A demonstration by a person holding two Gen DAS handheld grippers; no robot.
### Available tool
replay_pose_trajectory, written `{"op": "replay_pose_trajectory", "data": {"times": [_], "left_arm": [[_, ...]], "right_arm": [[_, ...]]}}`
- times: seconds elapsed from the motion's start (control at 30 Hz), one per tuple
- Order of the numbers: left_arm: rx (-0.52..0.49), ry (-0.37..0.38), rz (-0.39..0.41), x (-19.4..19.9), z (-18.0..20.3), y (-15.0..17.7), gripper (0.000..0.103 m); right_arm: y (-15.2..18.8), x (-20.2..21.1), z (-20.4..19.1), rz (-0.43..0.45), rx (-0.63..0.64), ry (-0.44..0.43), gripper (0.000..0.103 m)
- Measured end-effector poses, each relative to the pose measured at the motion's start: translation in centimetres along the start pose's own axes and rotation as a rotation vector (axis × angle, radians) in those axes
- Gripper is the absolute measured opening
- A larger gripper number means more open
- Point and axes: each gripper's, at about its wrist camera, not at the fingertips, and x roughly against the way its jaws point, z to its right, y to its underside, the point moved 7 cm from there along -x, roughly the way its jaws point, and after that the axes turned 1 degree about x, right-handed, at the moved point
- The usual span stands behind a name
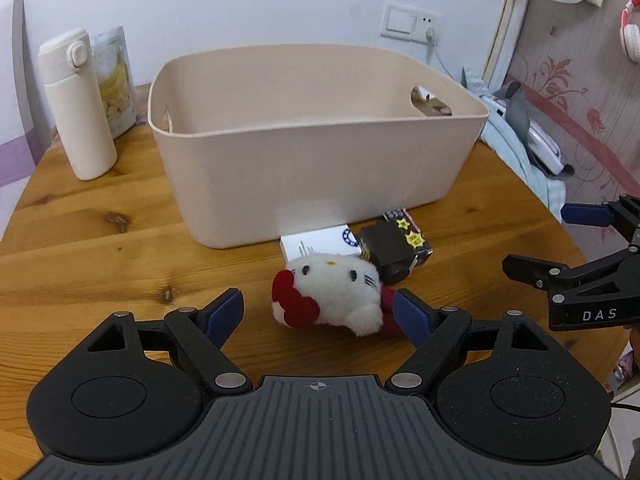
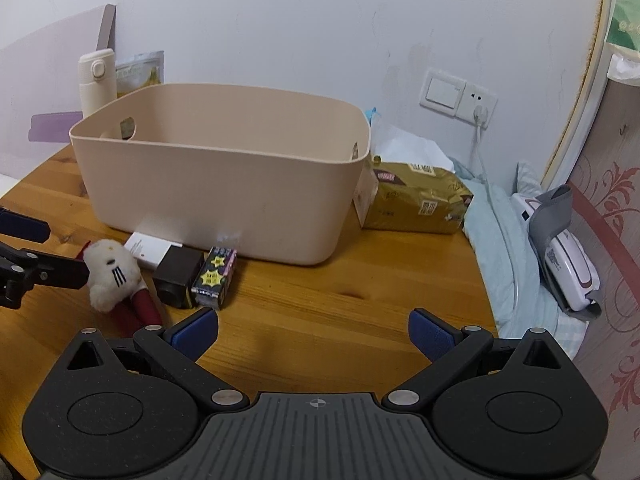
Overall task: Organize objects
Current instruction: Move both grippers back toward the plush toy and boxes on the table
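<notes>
From my left wrist camera, the plush cat point(image 1: 332, 294) covers the near part of the white box point(image 1: 316, 242) and part of the dark brown box point(image 1: 386, 252). My right gripper point(image 1: 560, 236) is cut off by the right edge there. The bin point(image 1: 316, 136) floor is hidden behind its near wall in both views. Print on the starred carton point(image 2: 214, 276) is too small to read. From my right wrist camera, the bin hides the lower bottle point(image 2: 96, 80) and most of the snack pouch point(image 2: 140, 70). My left gripper point(image 2: 52, 252) is cut by the left edge, its finger partly behind the plush.
</notes>
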Motion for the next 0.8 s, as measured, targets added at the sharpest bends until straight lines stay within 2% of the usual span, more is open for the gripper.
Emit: {"op": "replay_pose_trajectory", "data": {"times": [0.47, 0.8], "left_arm": [[-0.015, 0.004, -0.054, -2.6, 0.3, 0.6, 0.083], [0.028, -0.027, -0.075, -4.1, -1.5, 0.5, 0.083]], "right_arm": [[1.1, -2.6, -2.3, -0.054, 0.014, -0.045, 0.103], [1.4, -4.2, -3.3, -0.083, 0.030, -0.050, 0.103]]}}
